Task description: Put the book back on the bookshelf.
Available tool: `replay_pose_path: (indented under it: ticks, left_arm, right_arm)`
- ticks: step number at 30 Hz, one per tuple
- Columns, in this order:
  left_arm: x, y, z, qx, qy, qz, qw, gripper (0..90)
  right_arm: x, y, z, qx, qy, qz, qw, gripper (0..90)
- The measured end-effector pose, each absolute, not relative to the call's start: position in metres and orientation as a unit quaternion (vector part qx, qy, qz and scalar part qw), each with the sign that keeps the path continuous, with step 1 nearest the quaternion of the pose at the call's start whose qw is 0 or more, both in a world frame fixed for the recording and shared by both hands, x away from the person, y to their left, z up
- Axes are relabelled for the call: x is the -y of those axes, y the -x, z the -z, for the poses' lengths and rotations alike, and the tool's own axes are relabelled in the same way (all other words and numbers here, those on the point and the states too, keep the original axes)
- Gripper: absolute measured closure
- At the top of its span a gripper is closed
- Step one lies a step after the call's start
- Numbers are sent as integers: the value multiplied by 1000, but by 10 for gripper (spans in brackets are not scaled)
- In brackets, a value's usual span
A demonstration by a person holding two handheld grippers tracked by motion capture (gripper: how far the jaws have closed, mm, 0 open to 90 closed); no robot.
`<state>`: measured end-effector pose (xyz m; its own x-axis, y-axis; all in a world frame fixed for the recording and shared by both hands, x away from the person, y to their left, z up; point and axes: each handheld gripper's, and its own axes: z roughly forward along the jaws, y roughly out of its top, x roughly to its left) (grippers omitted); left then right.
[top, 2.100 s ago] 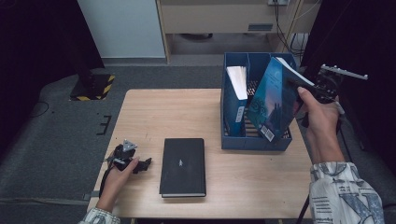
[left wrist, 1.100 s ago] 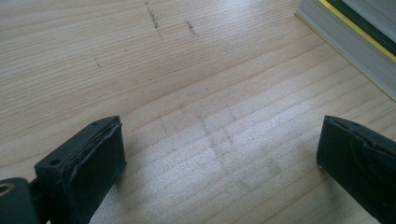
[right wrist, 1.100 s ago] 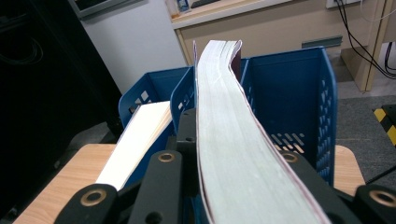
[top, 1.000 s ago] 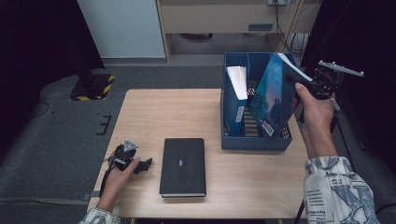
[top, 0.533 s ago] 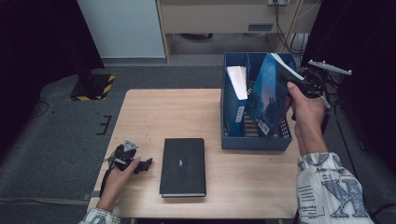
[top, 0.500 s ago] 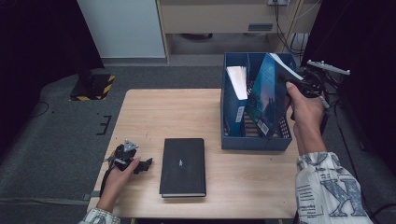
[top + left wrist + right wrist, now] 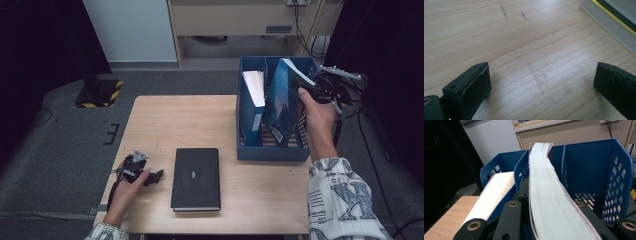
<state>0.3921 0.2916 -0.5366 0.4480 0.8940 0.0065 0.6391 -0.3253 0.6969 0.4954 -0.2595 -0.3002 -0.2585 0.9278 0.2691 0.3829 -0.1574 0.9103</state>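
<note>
A blue book [image 7: 281, 102] leans steeply with its lower end in the middle slot of the blue file box [image 7: 272, 152]. My right gripper [image 7: 309, 86] is shut on its upper edge. In the right gripper view the book's pale page edge [image 7: 546, 185] runs up between the jaws of the right gripper [image 7: 544, 205], with the box wall [image 7: 594, 170] behind it. A second book [image 7: 254, 86] stands in the left slot, pages up. A black book [image 7: 196, 171] lies flat on the table. My left gripper [image 7: 145, 175] rests beside it, open [image 7: 541, 85], holding nothing.
The wooden table [image 7: 180, 120] ends near the left hand. The black book's page edge [image 7: 607, 23] lies just ahead and to the right of the left jaws. The box's right slot [image 7: 596, 195] holds nothing. Cables [image 7: 345, 95] trail behind the right hand.
The right gripper has carried the blue book leftward and lower, bringing it more upright in the box's middle slot. The left gripper and the black book have stayed still.
</note>
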Motion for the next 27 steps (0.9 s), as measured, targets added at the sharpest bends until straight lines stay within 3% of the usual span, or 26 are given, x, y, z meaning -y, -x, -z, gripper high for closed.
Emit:
replay_pose_path:
  ticks: [27]
  left_arm:
    - [-290,-392,537,-485,-789,-200,320,3]
  right_arm:
    - [237,-519,317,-599,-549,-515,274,735]
